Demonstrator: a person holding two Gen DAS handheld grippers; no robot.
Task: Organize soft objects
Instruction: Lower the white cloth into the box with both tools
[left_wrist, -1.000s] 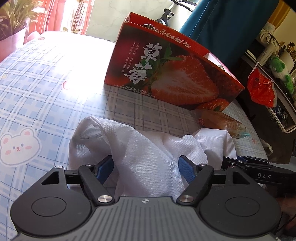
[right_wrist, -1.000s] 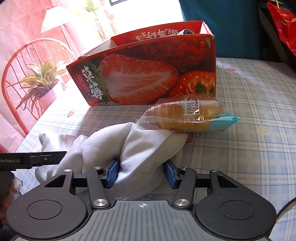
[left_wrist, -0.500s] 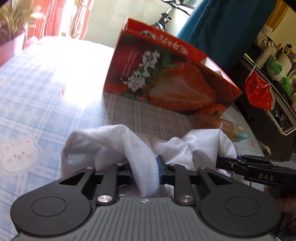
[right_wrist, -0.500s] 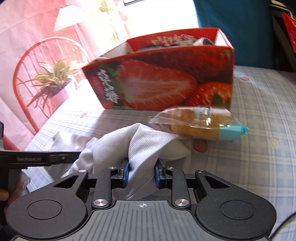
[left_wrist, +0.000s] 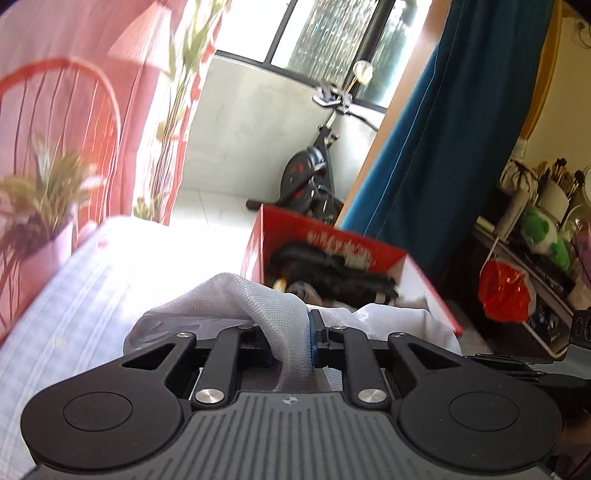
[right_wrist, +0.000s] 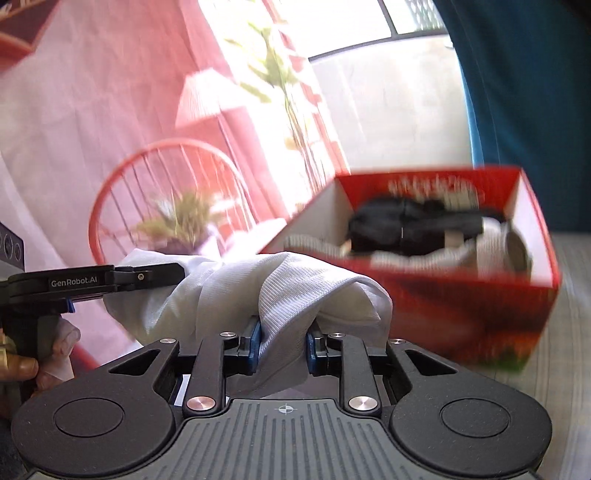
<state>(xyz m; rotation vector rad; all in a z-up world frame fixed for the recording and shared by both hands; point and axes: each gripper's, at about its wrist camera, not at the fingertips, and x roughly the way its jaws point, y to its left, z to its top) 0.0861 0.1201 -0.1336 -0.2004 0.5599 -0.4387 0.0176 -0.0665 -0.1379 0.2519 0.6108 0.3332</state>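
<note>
Before the red box (right_wrist: 424, 314), both hand-held grippers (left_wrist: 291, 345) (right_wrist: 282, 349) clamped on white cloth (right_wrist: 236, 284)

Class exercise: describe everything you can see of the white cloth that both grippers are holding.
The white cloth is a soft, fine-mesh fabric, bunched and creased. It hangs lifted in front of the open red box, not in it. The right gripper is shut on a fold near one end, its blue pads pressing the fabric from both sides. The left gripper pinches another fold, and cloth drapes loosely between the two grips. Its lower edge is hidden behind the grippers. Nothing else visibly touches it.
</note>
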